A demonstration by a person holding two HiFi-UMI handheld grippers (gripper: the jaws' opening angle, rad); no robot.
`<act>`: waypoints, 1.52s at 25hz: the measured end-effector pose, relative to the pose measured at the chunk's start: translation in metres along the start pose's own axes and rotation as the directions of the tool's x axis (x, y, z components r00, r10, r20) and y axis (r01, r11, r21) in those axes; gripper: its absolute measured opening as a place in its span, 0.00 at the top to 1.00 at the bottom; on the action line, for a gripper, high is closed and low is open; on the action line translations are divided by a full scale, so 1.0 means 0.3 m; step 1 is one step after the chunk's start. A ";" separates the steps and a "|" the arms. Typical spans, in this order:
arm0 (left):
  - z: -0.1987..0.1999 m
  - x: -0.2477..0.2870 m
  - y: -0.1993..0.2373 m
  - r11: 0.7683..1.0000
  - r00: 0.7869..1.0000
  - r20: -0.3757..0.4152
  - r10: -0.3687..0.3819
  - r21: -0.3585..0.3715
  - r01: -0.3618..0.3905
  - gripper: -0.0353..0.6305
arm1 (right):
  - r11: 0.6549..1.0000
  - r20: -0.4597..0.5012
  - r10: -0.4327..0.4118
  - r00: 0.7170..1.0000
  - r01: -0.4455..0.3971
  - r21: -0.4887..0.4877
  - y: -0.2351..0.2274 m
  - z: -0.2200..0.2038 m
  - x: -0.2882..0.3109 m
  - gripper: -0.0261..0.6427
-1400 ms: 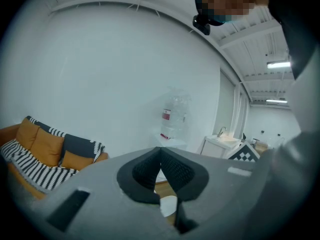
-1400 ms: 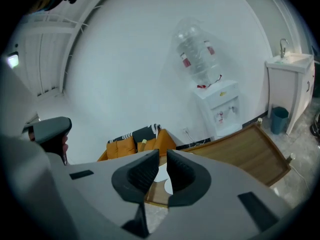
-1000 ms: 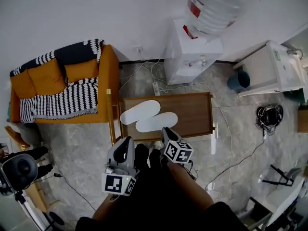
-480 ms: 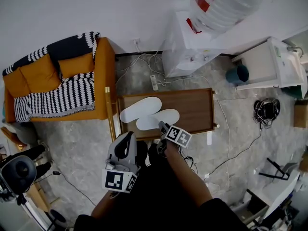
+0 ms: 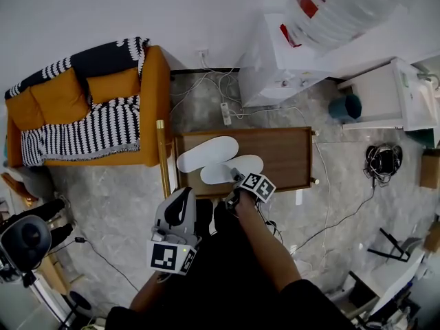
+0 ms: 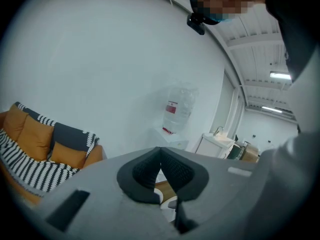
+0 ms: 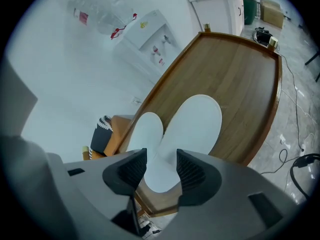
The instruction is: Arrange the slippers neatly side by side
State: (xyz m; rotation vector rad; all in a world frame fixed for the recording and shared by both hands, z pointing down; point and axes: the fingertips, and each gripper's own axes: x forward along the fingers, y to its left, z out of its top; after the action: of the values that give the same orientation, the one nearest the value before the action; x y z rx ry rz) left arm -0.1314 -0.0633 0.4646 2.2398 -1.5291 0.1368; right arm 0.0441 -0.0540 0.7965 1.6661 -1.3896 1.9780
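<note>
Two white slippers lie soles up on the brown wooden table [image 5: 289,158], angled with their heels close together: the far slipper [image 5: 206,153] and the near slipper [image 5: 232,168]. My right gripper [image 5: 232,190] is at the table's near edge, just behind the near slipper's heel. In the right gripper view its jaws are opening, and the near slipper [image 7: 192,124] shows past the gap of the gripper [image 7: 161,168], untouched by the pads, with the far slipper [image 7: 143,132] to its left. My left gripper [image 5: 184,198] hangs back over the floor; its gripper [image 6: 160,156] is shut and holds nothing.
An orange sofa with a black-and-white striped blanket [image 5: 82,115] stands left of the table. A water dispenser [image 5: 289,57], a blue bin [image 5: 352,106] and a white cabinet [image 5: 392,102] are behind and to the right. Cables [image 5: 330,212] cross the floor. A camera on a tripod [image 5: 24,243] stands near left.
My right gripper has moved forward from over the floor to the near slipper's heel at the table edge. The left gripper and both slippers have stayed where they were.
</note>
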 end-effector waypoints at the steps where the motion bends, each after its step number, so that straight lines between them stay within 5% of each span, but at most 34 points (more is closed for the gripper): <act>1: -0.002 0.000 0.006 1.000 1.000 -0.002 0.002 -0.002 -0.002 0.93 | 1.000 0.001 -0.007 1.000 0.007 0.010 -0.006 0.001 0.009 0.71; 5: -0.003 -0.003 0.024 1.000 1.000 -0.008 0.003 -0.007 -0.003 0.93 | 0.998 0.003 -0.037 0.999 0.037 0.046 -0.039 0.006 0.039 0.71; 7: -0.005 -0.003 0.035 1.000 1.000 -0.010 0.002 -0.009 -0.002 0.93 | 0.997 0.005 -0.048 0.999 0.048 0.054 -0.049 0.008 0.046 0.80; 15: -0.007 0.009 0.071 1.000 1.000 -0.015 -0.022 -0.013 0.021 0.93 | 0.997 0.003 -0.072 0.997 0.072 0.031 -0.057 0.000 0.047 0.90; 27: 0.001 0.001 0.112 0.994 0.994 -0.014 -0.105 -0.022 0.105 0.93 | 0.975 0.048 -0.115 0.992 0.122 -0.186 -0.040 0.018 -0.054 0.91; 33: -0.005 0.008 0.097 0.991 0.991 -0.002 -0.130 -0.003 0.130 0.93 | 0.929 0.066 -0.114 0.991 0.130 -0.347 -0.010 0.046 -0.128 0.92; 38: 0.000 0.010 0.041 0.993 0.993 0.015 -0.117 -0.005 0.117 0.93 | 0.847 0.063 -0.100 0.993 0.118 -0.518 0.023 0.089 -0.190 0.92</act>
State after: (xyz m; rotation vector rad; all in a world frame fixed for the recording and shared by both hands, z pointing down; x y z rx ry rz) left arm -0.1413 -0.0696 0.4690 2.3233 -1.3997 0.0816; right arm 0.0765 -0.0554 0.7421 1.4801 -1.6173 1.3430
